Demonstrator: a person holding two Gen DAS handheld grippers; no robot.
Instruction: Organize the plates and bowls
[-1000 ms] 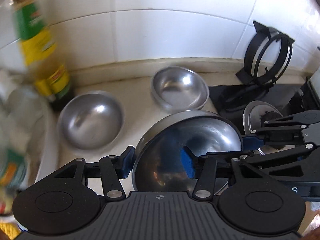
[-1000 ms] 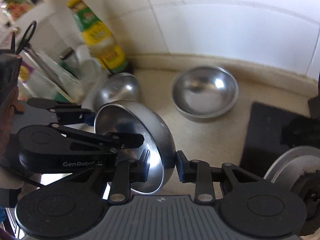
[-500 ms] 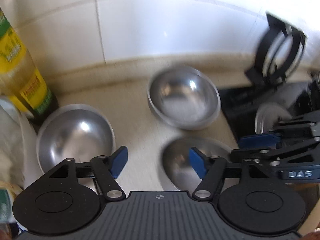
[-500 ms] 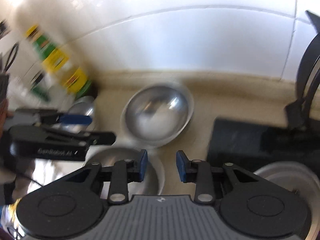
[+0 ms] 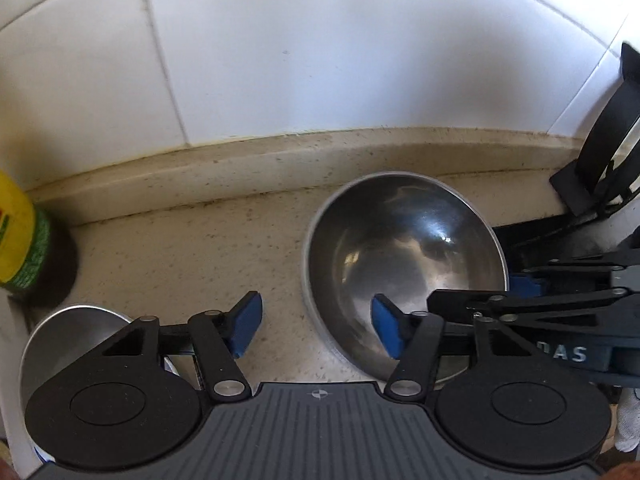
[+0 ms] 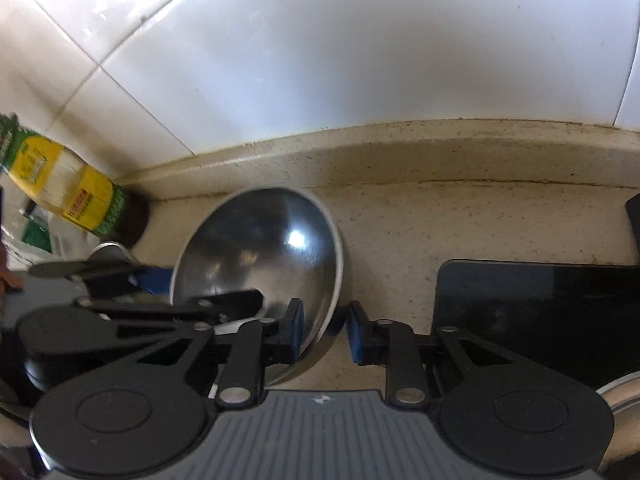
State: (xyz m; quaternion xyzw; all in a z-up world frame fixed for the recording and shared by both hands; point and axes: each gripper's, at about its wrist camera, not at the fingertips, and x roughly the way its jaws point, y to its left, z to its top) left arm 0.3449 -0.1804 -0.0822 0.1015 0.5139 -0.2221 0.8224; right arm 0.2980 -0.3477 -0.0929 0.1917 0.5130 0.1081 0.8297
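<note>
Bowl [image 5: 404, 256] steel, shiny, rounded, upright on counter [image 5: 192, 256].

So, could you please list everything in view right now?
steel bowl: 1, silver, counter centre, by the wall
second bowl: 1, silver, left, partly hidden
plate: 1, silver, only its edge, far right
bottle: 1, yellow-green label, left corner
mat: 1, black, right of the steel bowl
rack: 1, black, behind the mat
left claw: 1, black, blue pads, open, just been closing, astride the steel bowl's left rim
right claw: 1, black, blue pads, just closed on its right rim
</note>
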